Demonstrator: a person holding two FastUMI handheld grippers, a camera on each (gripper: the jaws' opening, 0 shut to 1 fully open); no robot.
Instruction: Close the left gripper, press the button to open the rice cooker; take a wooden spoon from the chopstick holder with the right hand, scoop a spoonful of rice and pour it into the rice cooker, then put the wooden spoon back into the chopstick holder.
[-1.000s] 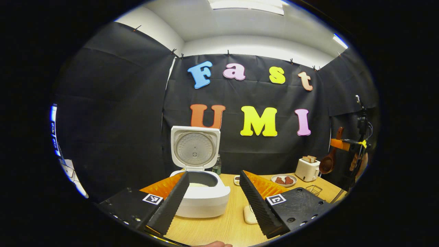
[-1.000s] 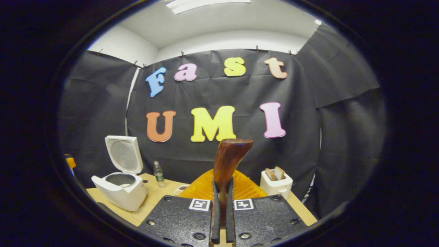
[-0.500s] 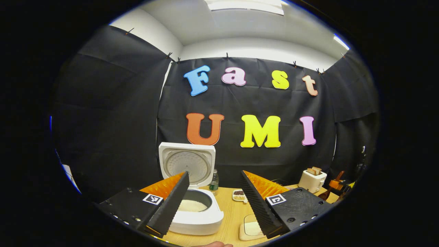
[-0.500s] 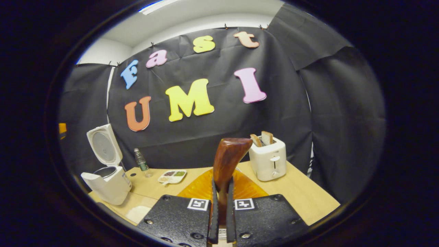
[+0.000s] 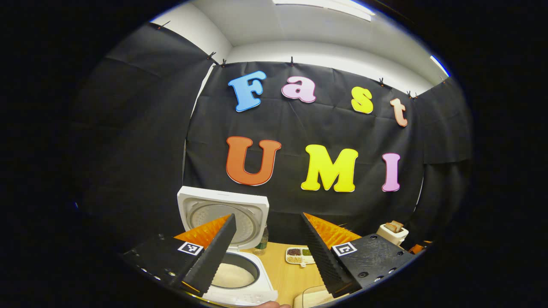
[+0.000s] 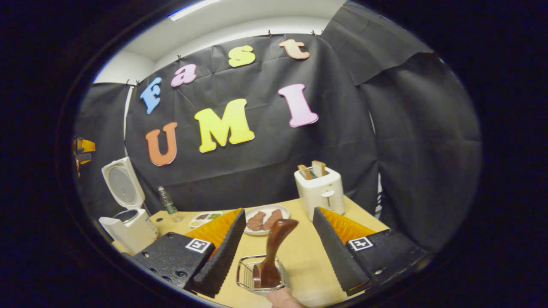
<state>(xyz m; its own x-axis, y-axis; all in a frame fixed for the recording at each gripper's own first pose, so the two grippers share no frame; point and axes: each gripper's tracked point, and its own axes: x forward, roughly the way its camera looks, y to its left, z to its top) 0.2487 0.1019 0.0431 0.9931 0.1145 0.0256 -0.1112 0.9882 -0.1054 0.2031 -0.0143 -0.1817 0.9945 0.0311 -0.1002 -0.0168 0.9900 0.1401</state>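
The white rice cooker [image 5: 222,205] stands open with its lid upright, and white rice lies in its pot [image 5: 233,274]. My left gripper [image 5: 268,217] is open above it and holds nothing. In the right gripper view the cooker [image 6: 128,224] is at the far left. The brown wooden spoon [image 6: 276,246] stands bowl down in the wire chopstick holder [image 6: 248,276], its handle leaning up between my fingers without touching them. My right gripper [image 6: 278,211] is open around it.
A white toaster [image 6: 320,190] with bread stands at the back of the wooden table [image 6: 308,256]. A plate of meat [image 6: 264,218], a divided dish [image 6: 204,218] and a small bottle [image 6: 166,201] lie between toaster and cooker. A pale container [image 5: 310,297] sits by the cooker.
My right gripper has opened and let go of the spoon, which now stands in the wire holder. The left gripper stays open and has tilted upward, so the cooker sits lower in its view.
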